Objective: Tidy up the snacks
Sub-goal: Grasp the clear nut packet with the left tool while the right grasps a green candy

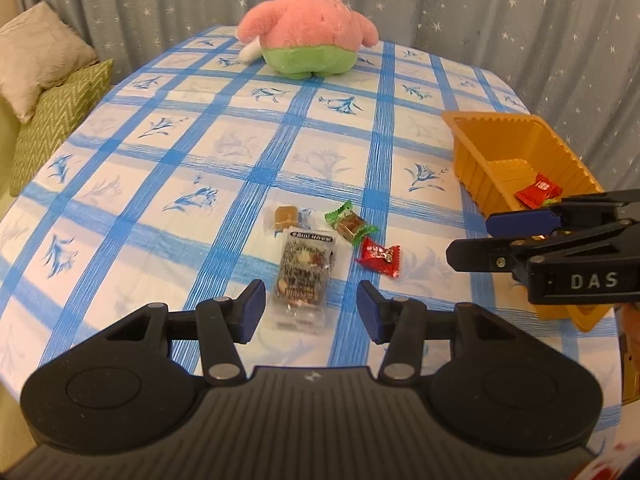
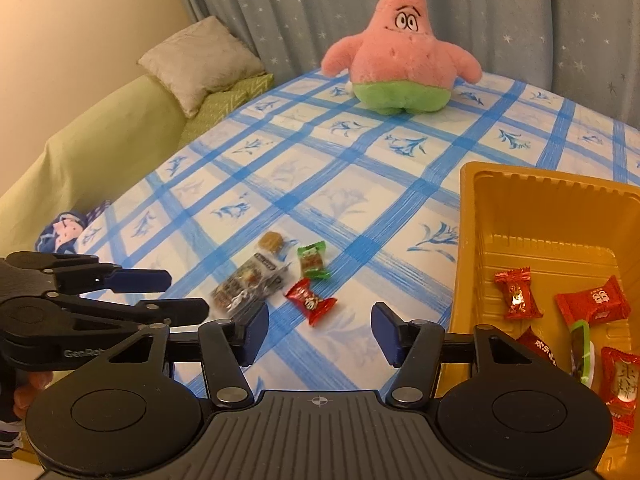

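Observation:
Several loose snacks lie mid-table: a clear-wrapped nut bar (image 1: 300,280) (image 2: 248,286), a brown caramel (image 1: 285,216) (image 2: 271,241), a green-wrapped candy (image 1: 351,224) (image 2: 313,264) and a red-wrapped candy (image 1: 378,257) (image 2: 311,300). An orange tray (image 1: 516,136) (image 2: 536,208) at the right holds several red candies (image 2: 592,300). My left gripper (image 1: 311,310) is open and empty, just short of the nut bar. My right gripper (image 2: 320,330) is open and empty, beside the tray's left wall, near the red candy; it shows in the left wrist view (image 1: 480,236).
A pink star plush (image 1: 312,28) (image 2: 400,52) stands at the table's far side. Pillows (image 1: 40,80) (image 2: 200,60) and a green sofa lie to the left. The blue-checked tablecloth (image 1: 200,160) covers the table. A starry curtain hangs behind.

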{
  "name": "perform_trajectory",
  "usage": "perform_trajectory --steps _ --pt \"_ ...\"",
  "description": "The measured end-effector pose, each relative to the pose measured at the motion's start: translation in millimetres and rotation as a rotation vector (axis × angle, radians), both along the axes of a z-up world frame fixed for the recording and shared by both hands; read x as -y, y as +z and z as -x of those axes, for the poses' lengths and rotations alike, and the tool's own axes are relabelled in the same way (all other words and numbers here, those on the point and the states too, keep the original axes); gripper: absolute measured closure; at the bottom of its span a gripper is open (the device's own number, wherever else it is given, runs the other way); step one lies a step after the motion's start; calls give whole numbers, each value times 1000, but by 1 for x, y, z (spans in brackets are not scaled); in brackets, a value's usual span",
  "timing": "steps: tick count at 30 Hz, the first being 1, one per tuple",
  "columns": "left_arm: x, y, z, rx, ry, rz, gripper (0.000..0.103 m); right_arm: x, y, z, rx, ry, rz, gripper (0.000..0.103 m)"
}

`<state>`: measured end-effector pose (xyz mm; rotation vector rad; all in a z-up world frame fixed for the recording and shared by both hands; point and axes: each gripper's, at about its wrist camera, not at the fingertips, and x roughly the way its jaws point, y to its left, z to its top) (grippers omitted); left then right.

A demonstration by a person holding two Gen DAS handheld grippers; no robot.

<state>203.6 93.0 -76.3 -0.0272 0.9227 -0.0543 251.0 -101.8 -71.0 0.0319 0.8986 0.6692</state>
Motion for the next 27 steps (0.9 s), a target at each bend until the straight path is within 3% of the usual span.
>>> perform_trajectory --steps 13,23,27 --pt "3 -33 -46 -61 -63 -34 61 6 -6 -18 -31 -56 4 45" --pt "6 -45 -59 -85 -74 -53 61 6 -6 -25 -34 -58 2 45" --pt "5 -46 -60 -88 -72 -55 67 3 -6 -29 -34 -51 3 45"
